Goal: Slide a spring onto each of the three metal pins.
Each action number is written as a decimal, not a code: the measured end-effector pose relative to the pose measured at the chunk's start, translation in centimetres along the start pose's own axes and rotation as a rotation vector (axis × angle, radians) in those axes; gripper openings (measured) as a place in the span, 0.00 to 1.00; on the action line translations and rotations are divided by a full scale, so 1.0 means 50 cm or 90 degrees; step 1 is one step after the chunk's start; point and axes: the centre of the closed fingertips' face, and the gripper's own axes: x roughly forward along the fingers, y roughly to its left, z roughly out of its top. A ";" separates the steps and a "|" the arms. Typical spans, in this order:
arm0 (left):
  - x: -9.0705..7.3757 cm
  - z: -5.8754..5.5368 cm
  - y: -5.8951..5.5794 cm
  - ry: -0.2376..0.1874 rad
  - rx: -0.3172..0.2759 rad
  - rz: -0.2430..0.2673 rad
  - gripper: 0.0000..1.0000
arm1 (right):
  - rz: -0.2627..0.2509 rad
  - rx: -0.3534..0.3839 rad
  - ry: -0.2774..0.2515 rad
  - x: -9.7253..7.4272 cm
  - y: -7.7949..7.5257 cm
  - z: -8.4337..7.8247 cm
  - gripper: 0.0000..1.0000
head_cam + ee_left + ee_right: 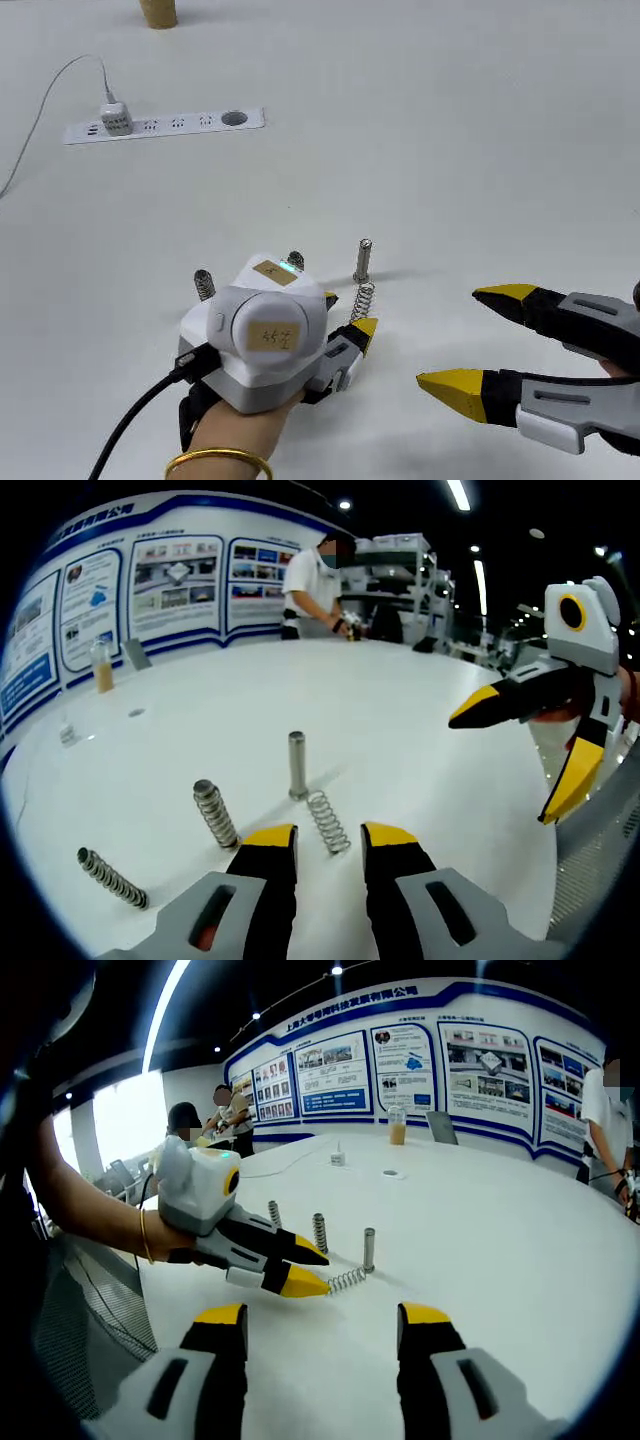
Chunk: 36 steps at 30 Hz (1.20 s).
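A bare metal pin (362, 260) stands upright on the white table (450, 180). A loose spring (363, 300) lies tilted just in front of it. My left gripper (347, 311) is open, and the spring (327, 822) sits just ahead of its yellow tips, near the bare pin (296, 765). Two other pins (204, 285) (295, 261) each carry a spring. My right gripper (478, 340) hovers open and holds nothing, to the right of the pins. In the right gripper view the left gripper (308, 1268) points at the spring (348, 1279) and the bare pin (369, 1248).
A white power strip (165, 124) with a plugged charger and cable lies at the far left. A tan cup (158, 12) stands at the back edge. A person (315, 580) stands beyond the table. A black cable (135, 425) trails from the left gripper.
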 end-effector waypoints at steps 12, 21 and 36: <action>0.021 -0.020 -0.004 0.025 0.011 -0.006 0.20 | -0.027 0.025 -0.006 -0.003 -0.019 -0.005 0.58; 0.027 -0.020 -0.004 0.024 0.020 -0.005 0.14 | -0.043 0.040 -0.010 0.001 -0.028 -0.004 0.56; 0.002 -0.025 -0.008 0.028 0.043 -0.012 0.10 | -0.052 0.093 -0.031 0.009 -0.039 0.019 0.55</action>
